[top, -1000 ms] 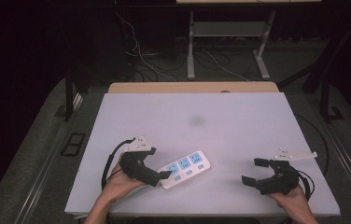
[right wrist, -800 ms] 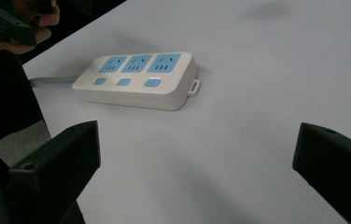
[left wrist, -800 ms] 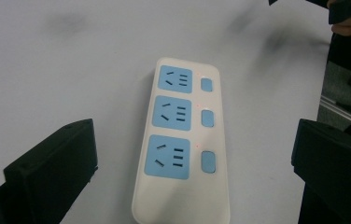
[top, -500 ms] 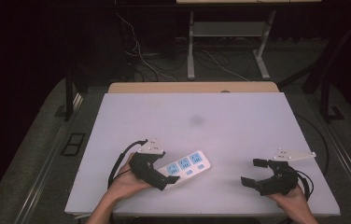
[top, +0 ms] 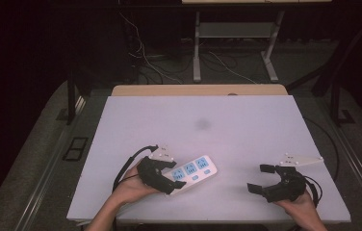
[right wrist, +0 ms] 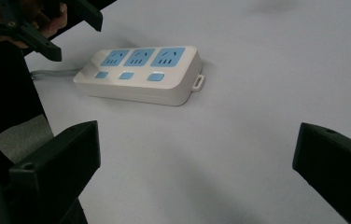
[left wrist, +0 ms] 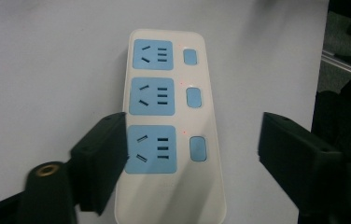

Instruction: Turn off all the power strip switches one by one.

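— Since the left gripper (top: 167,175) is the one right at the work, how do its jaws stand?

— Spread wide, holding nothing. In the left gripper view they straddle the near end of the power strip (left wrist: 169,121): one jaw overlaps the strip's left edge beside the nearest socket, the other stands clear of its right side, over bare bench (left wrist: 47,70). Whether the left jaw actually touches the casing I cannot tell.

— Which way does the strip run from it?

— Straight ahead, its long axis pointing away from the gripper, three blue sockets in a row with a switch beside each. So the jaws lie across the short width, which I judge suits a pinch across the body once the gripper drops and closes.

— And on the bench overall?

— From the high view, the strip (top: 191,173) lies near the front edge, left of centre, angled up toward the right.

— The other hand?

— The right gripper (top: 263,179) sits well apart on the right, jaws also spread and empty, aimed toward the strip (right wrist: 141,74). The left is plainly nearer.
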The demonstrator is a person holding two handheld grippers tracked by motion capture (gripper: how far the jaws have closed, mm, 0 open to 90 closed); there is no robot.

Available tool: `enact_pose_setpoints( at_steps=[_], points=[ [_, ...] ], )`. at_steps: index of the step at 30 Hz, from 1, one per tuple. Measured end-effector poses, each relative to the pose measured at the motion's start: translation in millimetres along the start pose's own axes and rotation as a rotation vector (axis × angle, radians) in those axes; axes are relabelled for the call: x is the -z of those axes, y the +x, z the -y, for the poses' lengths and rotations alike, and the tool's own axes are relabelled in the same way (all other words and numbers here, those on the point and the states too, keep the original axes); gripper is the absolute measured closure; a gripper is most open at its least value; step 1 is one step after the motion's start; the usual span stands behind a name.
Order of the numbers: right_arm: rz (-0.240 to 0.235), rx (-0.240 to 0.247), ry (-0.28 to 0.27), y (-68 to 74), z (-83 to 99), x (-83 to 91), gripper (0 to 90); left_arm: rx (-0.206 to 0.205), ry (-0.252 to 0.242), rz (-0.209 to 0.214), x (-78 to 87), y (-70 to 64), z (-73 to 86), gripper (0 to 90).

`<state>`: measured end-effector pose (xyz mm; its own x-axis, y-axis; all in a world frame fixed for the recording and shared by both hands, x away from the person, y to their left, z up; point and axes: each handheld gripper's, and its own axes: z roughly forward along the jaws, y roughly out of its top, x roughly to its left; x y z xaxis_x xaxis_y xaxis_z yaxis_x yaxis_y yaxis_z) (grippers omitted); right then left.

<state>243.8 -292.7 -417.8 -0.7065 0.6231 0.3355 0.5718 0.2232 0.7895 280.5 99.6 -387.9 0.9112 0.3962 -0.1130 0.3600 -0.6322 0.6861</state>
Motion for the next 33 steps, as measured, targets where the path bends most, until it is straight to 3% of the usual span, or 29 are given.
enact_pose_setpoints(
  at_steps=[12,21,33],
  points=[
    [-0.005,0.009,0.017,0.9,0.3,-1.9,0.5,-0.04,0.041,0.05,-6.1,1.0,-3.8,59.4],
    [-0.006,0.014,0.025,0.8,0.5,-2.5,0.5,-0.03,0.049,0.059,-7.7,6.7,-7.8,88.0],
    [-0.004,0.016,0.027,0.8,0.5,-3.0,0.5,-0.048,0.12,0.081,-19.0,8.0,-10.1,89.1]
  ],
)
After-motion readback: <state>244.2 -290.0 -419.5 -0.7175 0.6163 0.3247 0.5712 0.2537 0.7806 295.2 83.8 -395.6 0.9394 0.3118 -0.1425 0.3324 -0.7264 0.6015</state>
